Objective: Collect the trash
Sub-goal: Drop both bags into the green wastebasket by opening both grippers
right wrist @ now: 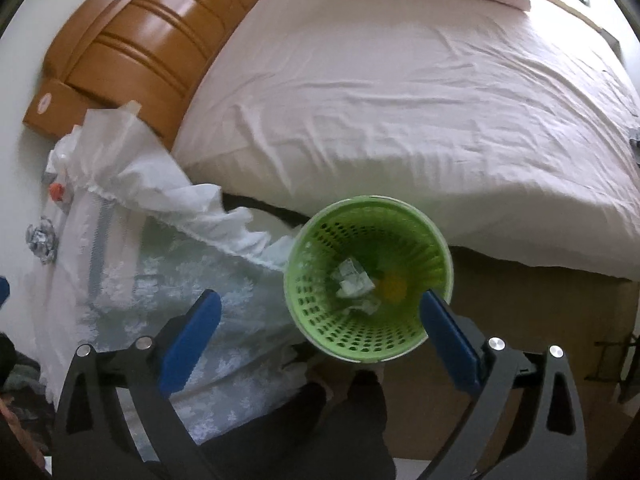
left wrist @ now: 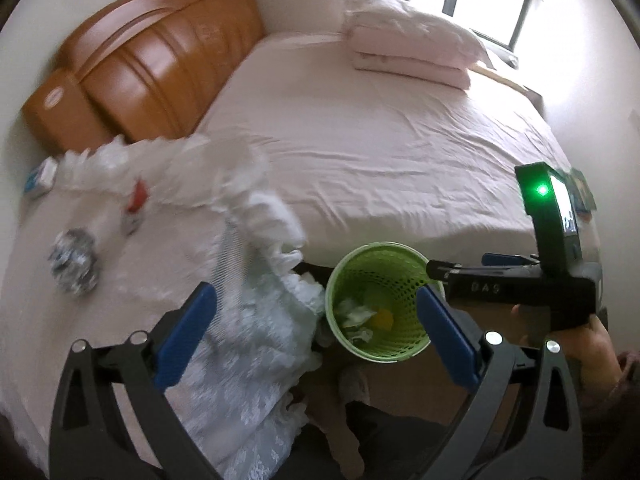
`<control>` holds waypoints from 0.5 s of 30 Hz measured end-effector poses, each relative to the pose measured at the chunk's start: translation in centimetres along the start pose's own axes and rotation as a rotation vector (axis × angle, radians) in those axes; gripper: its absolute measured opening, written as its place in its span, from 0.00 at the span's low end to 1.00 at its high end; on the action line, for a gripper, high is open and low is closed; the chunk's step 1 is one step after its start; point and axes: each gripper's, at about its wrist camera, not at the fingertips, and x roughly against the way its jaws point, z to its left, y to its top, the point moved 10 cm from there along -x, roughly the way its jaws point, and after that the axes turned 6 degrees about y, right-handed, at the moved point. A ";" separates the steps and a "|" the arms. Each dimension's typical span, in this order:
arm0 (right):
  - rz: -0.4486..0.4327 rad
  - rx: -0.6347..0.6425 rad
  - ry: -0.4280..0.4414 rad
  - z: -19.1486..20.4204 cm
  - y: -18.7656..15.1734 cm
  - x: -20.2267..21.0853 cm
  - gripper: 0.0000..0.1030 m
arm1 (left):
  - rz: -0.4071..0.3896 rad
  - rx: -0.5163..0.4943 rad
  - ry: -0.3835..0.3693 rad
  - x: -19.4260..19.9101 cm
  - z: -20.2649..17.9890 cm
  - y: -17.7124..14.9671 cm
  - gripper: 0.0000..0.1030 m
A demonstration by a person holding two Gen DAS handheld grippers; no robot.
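Trash: foil ball (left wrist: 74, 266) on bench (left wrist: 36, 320), bin (right wrist: 368, 280) holds scraps. Both claws, left (left wrist: 316, 332) & right (right wrist: 320, 336), wide open, empty. Next: approach foil square, close firmly.

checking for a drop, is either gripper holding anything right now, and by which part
Nothing is held: left gripper and right gripper are both open and empty above the bin.

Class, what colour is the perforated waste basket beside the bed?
Light green; the basket shows best in the right wrist view.
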 end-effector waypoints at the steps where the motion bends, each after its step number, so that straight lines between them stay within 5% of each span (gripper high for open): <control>1: -0.006 0.010 0.007 0.7 0.2 0.1 0.97 | -0.002 0.013 0.007 0.2 0.6 -0.3 0.92; 15: -0.015 0.260 0.117 13.4 1.9 0.8 0.97 | -0.034 0.320 0.152 3.2 13.8 -4.8 0.92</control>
